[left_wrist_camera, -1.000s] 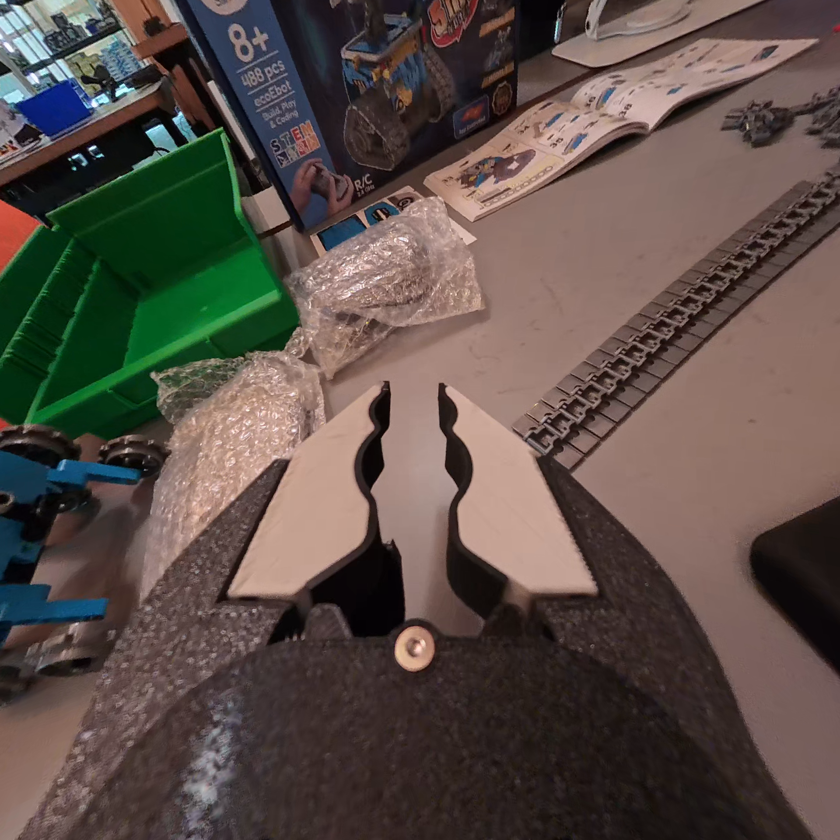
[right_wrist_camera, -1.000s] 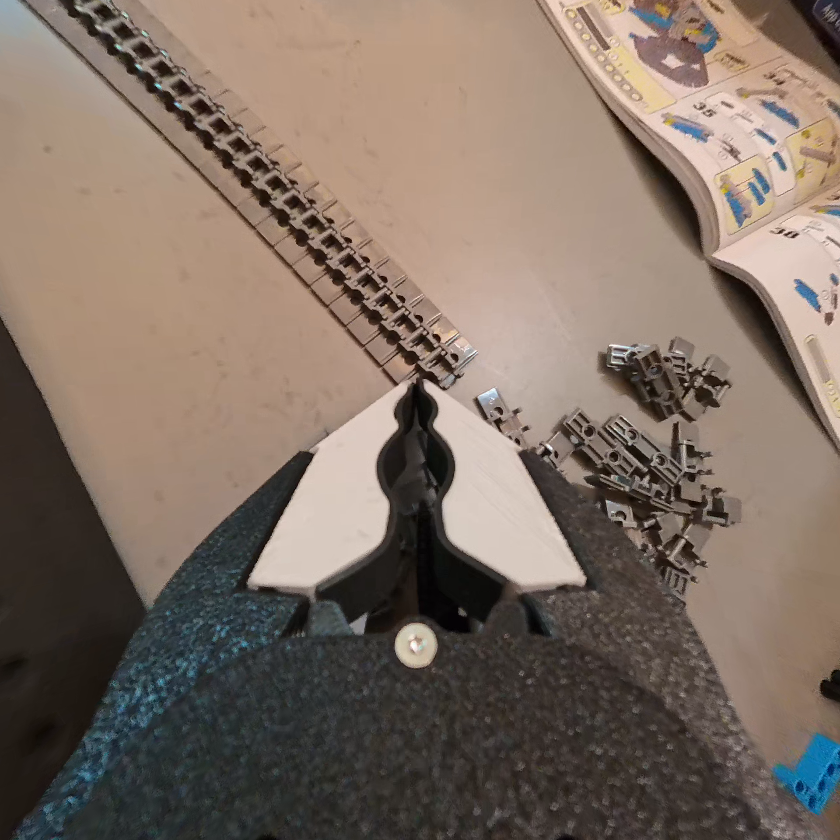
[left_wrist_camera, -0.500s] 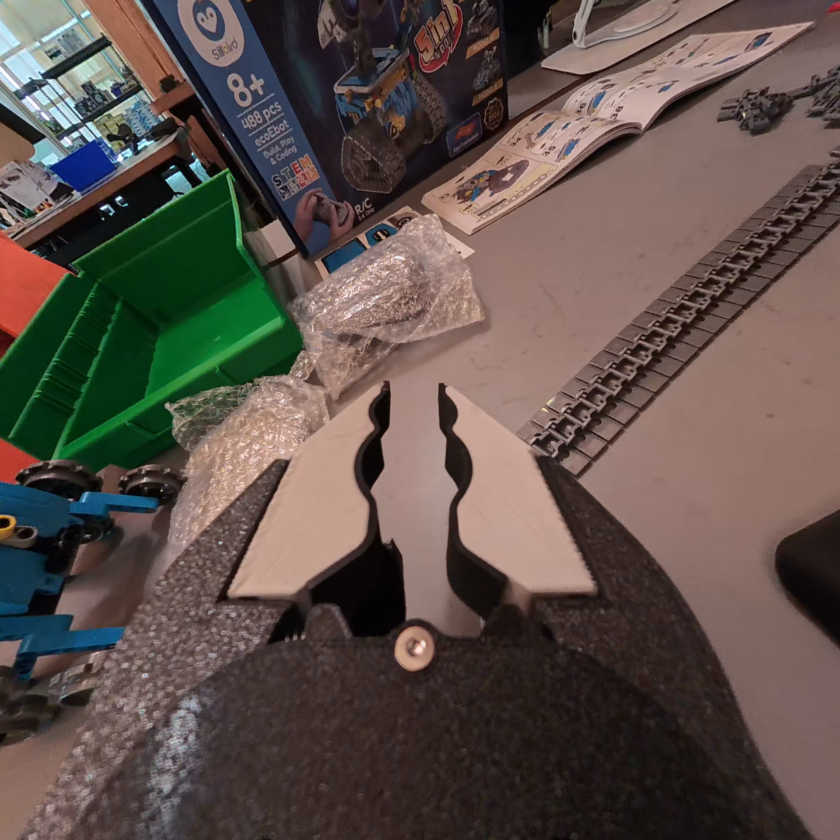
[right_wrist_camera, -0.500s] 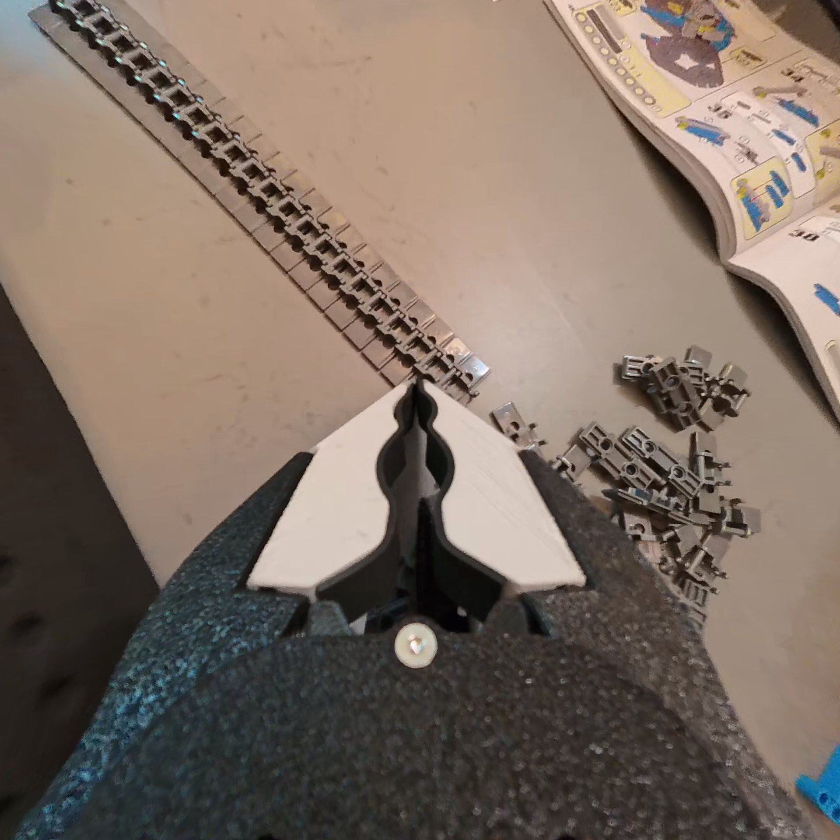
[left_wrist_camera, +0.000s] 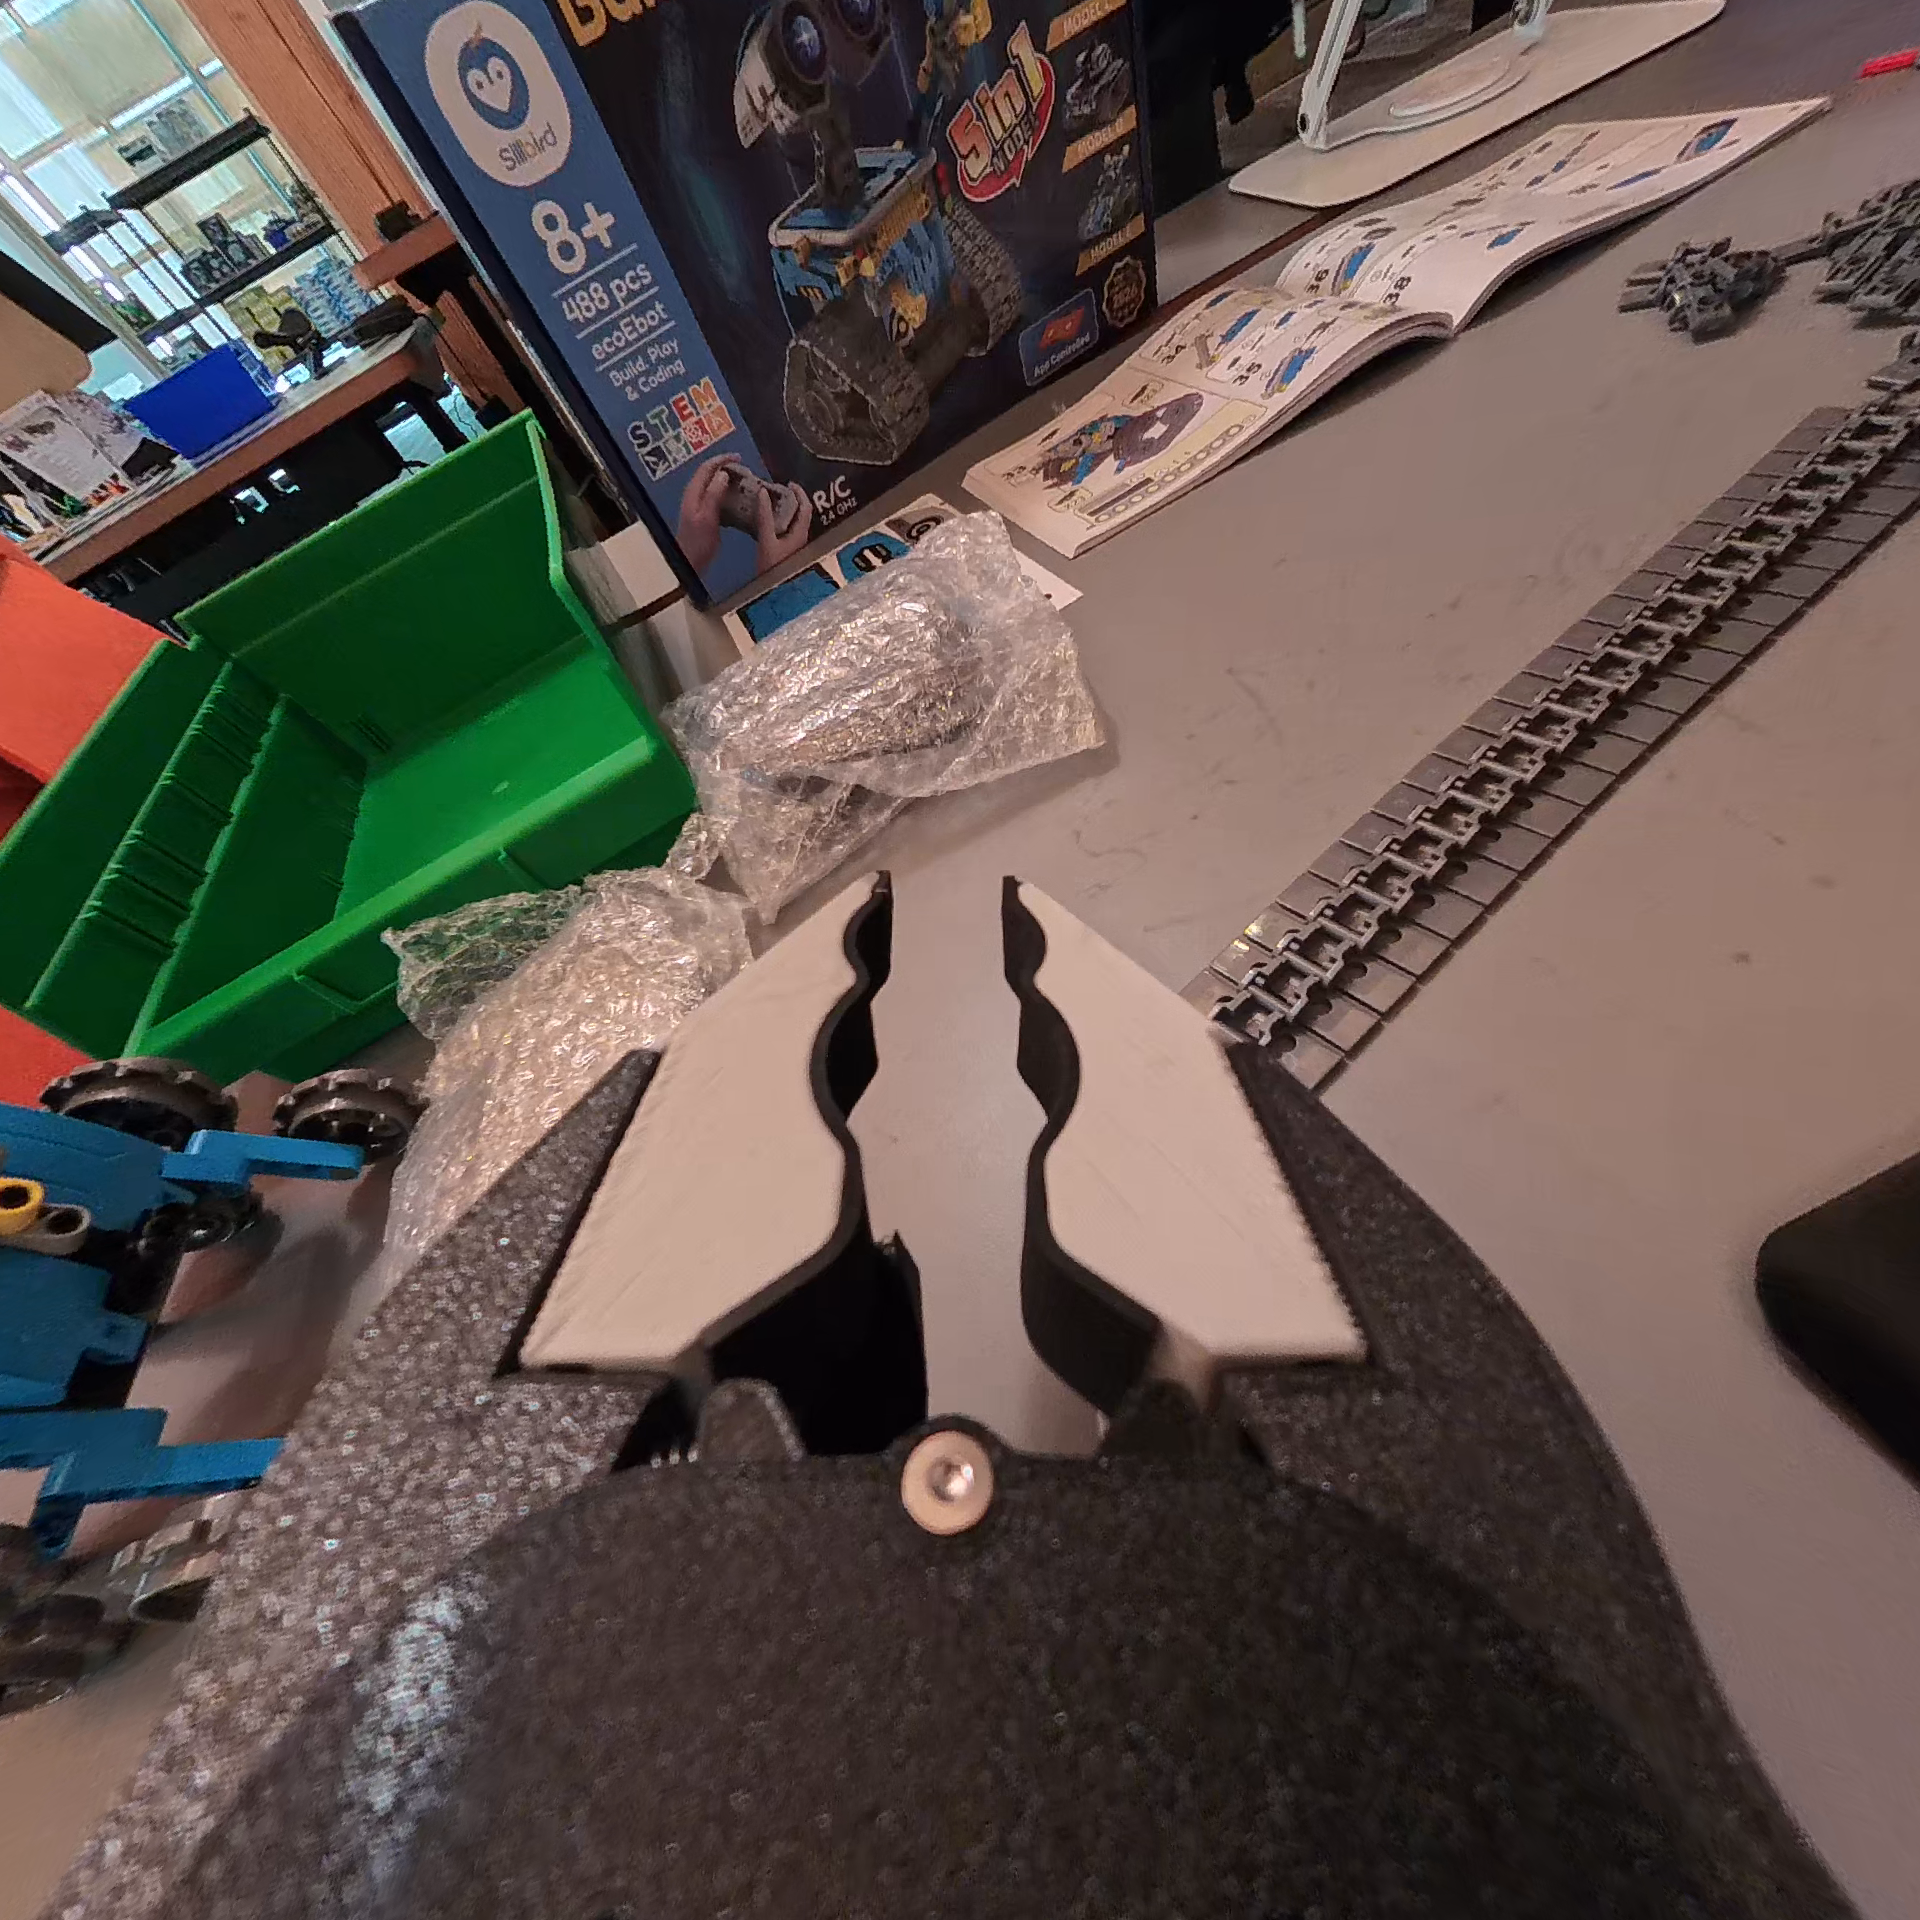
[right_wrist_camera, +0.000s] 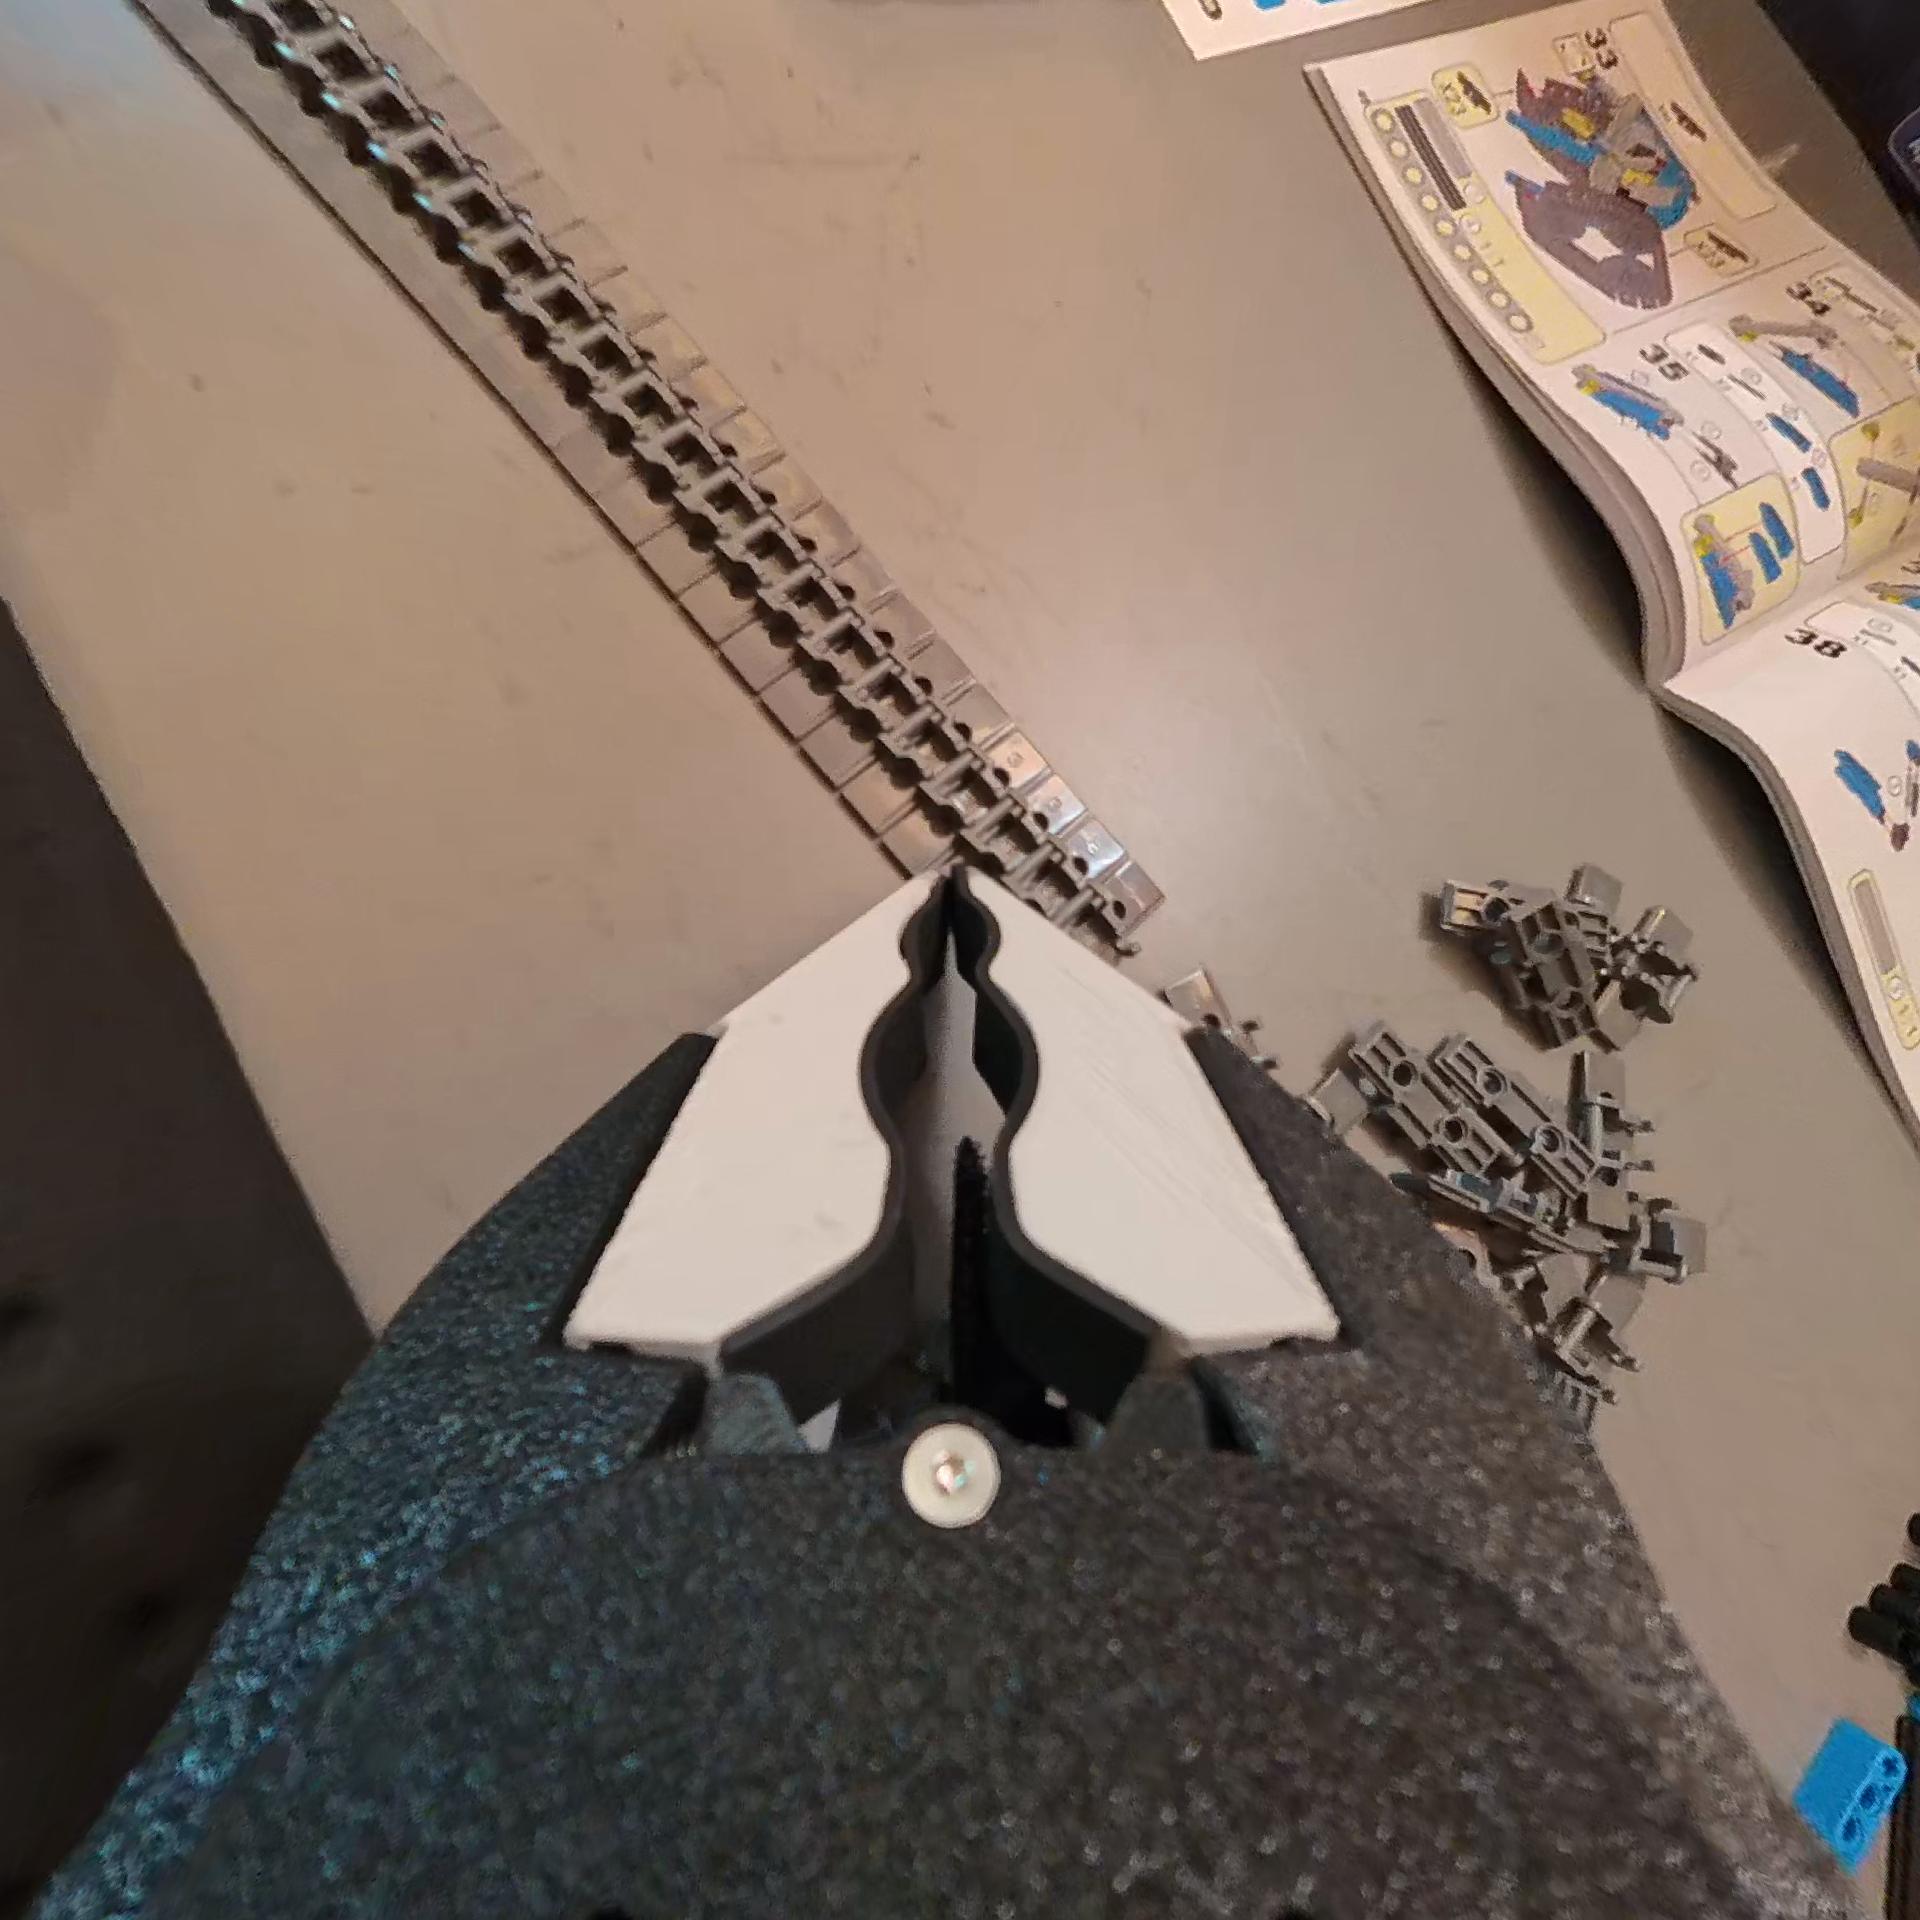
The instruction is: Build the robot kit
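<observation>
A long grey track strip of joined links lies flat on the grey table, and it also shows in the left wrist view. My right gripper is shut, its tips just short of the strip's near end, with nothing visible between them. A pile of loose grey track links lies just to its right. My left gripper is open and empty above bare table, between a bubble wrap bundle and the strip's other end.
An open instruction booklet lies at the far right. A green bin, a second bubble wrap bundle, the kit box and a blue wheeled model stand left. A black object lies right. A small blue brick sits nearby. There is about 25 cm between the tips of the two grippers. Between my left fingertips and the bubble wrap bundle there is roughly 15 cm.
The left view has tilted up and drawn back a little, with the gripper still open. The right gripper has shifted slightly and stayed shut by the strip's end.
</observation>
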